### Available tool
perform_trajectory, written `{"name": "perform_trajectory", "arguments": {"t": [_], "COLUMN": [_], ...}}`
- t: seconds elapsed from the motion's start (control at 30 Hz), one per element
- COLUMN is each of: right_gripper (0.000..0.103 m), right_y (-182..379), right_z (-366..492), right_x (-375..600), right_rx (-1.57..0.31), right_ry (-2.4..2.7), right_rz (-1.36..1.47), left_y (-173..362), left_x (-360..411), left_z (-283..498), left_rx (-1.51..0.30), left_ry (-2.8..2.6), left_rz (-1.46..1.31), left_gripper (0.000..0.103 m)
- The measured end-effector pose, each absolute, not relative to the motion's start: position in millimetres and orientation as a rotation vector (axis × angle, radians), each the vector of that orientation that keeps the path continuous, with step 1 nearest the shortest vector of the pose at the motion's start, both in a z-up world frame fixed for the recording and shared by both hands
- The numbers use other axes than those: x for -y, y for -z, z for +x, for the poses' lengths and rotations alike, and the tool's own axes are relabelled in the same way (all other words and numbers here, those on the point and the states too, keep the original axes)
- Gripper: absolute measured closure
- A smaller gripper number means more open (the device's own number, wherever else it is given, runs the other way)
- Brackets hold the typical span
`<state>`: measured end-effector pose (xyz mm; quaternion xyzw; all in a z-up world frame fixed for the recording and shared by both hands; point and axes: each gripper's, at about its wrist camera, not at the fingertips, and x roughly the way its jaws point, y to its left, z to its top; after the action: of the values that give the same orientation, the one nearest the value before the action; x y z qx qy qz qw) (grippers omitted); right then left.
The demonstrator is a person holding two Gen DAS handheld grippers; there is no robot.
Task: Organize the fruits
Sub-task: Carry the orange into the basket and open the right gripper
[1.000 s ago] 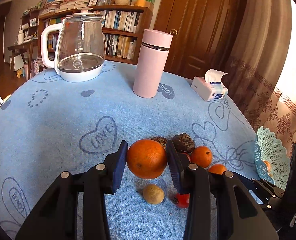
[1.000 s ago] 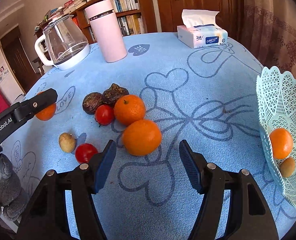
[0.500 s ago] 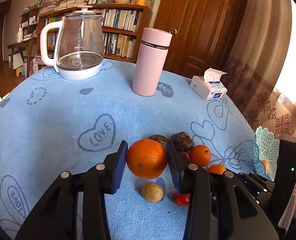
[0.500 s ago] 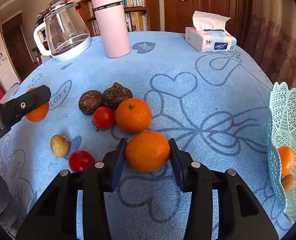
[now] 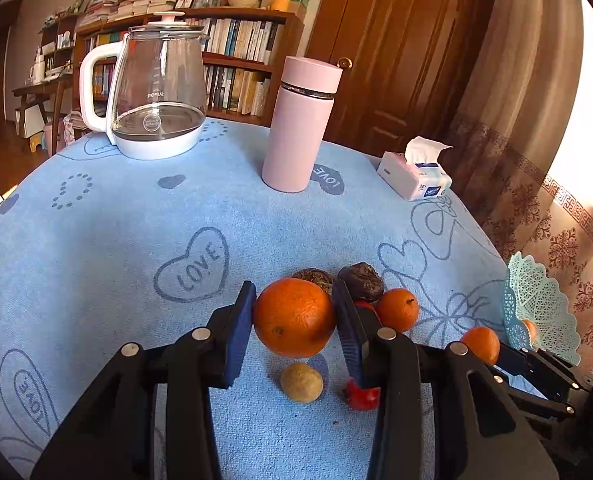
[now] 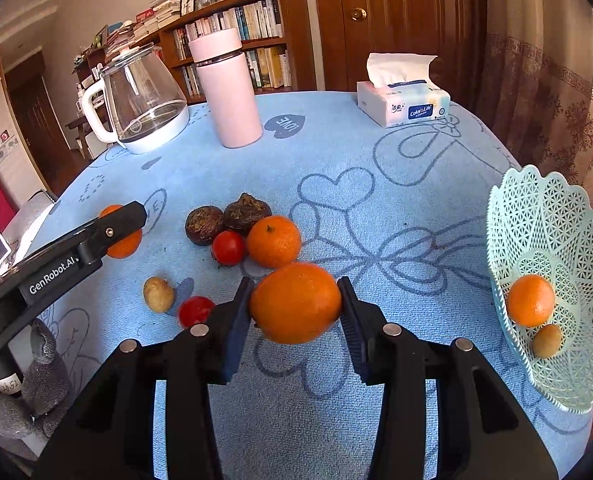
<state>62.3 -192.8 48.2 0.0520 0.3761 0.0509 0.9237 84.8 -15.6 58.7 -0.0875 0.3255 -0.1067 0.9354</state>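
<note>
A: What is the right gripper (image 6: pixel 295 304) doing?
B: Its jaws have just closed; it is clamping an orange (image 6: pixel 295 302) above the cloth (image 6: pixel 376 152), left of the basket (image 6: pixel 552 216)

A: The left gripper (image 5: pixel 293 322)?
B: It is gripping a second orange (image 5: pixel 293 322) over the small fruit (image 5: pixel 301 382)

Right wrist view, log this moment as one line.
right gripper: closed on large round orange, off the cloth | left gripper: grips another orange | pale green lattice basket: one orange, one small brown fruit

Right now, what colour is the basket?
Pale mint green lattice basket, clearest in the right wrist view.
</note>
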Motion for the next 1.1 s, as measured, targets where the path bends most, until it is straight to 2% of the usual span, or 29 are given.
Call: {"name": "perform_trajectory", "arguments": {"t": [0.47,0.8,1.1], "right_gripper": [0.059,0.059,0.059], "right_y": [-84,-73,-56], "right_z": [19,-7,-8], "right_x": [263,330,348], "right_rx": [-0.674,-0.685,-0.724], "right_ry": [0.071,0.267,0.324], "right_rz": [0.195,0.26,0.277], "left_y": [-60,-59,-58], "left_x": [20,25,27], "left_z": [82,80,79], "left_rx": [-0.666,-0.667,-0.67], "left_ry": [0.236,0.246,0.246], "left_rz": [-0.17,-0.16,-0.153], "left_gripper": [0.063,0.063,0.063]}}
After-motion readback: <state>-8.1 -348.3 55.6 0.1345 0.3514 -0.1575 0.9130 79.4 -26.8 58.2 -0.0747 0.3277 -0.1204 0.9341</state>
